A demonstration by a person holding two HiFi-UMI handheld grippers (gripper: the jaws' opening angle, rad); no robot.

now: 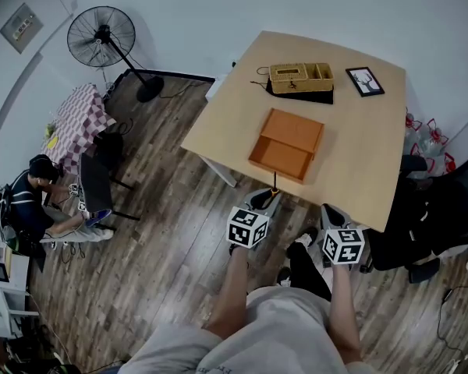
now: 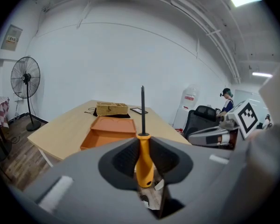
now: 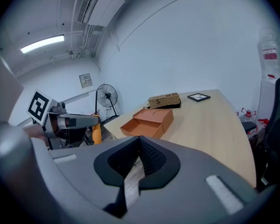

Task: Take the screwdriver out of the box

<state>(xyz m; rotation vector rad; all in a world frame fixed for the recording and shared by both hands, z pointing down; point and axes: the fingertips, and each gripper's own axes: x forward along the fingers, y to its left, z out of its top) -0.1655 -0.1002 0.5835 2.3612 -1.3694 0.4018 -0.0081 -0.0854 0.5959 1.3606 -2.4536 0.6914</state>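
Observation:
The orange box (image 1: 285,144) lies on the wooden table (image 1: 366,162) with its drawer pulled out toward me; it also shows as the box (image 2: 109,130) and the box (image 3: 149,121). My left gripper (image 1: 265,199) hangs just off the table's near edge, shut on the screwdriver (image 2: 143,160). The pads clamp its orange handle and the black shaft (image 2: 142,108) sticks out ahead. In the head view the screwdriver (image 1: 274,184) points at the box. My right gripper (image 1: 332,213) is beside it over the floor, its pads (image 3: 149,155) together with nothing between them.
A wicker basket (image 1: 300,76) and a small picture frame (image 1: 364,81) sit at the table's far side. A black chair (image 1: 425,224) stands right of the table. A fan (image 1: 103,33), a checkered table (image 1: 78,123) and a seated person (image 1: 35,205) are off to the left.

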